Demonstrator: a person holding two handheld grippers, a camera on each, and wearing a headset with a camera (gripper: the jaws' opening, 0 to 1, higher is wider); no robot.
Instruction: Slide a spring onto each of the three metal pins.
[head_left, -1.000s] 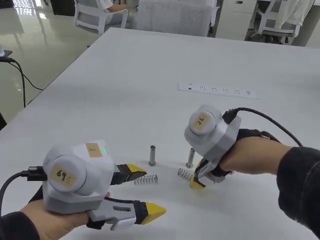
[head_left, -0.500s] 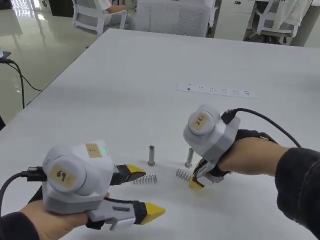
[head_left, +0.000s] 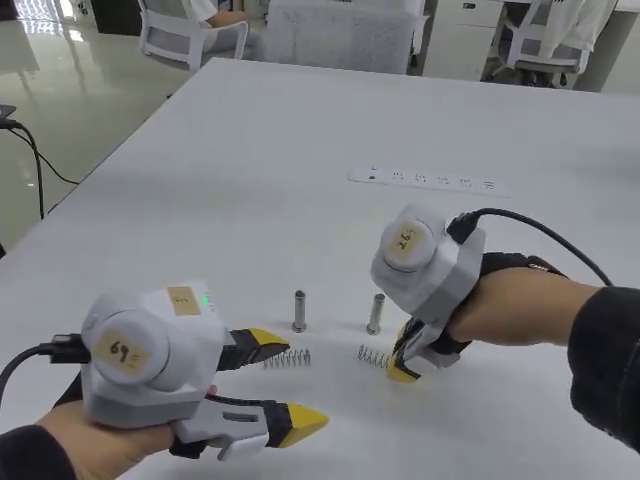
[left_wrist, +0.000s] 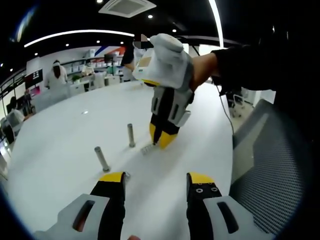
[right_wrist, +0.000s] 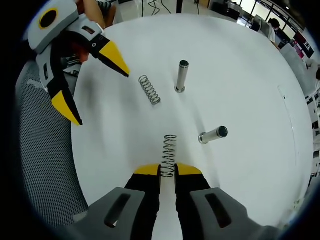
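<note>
Still, right gripper (right_wrist: 168, 171) pinches spring (right_wrist: 169, 150) beside pin (right_wrist: 213, 134).

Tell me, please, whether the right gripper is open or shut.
Shut on the spring: the jaws of the right gripper pinch its near end.

The right gripper (head_left: 403, 368) is easing back with its spring (head_left: 374, 355).
With its jaws pinching one end of the spring, it is drawing slightly away from the right-hand pin (head_left: 376, 313) toward the near edge of the desk (head_left: 300, 170). It is dragging the spring along and uncovering the pin.
</note>
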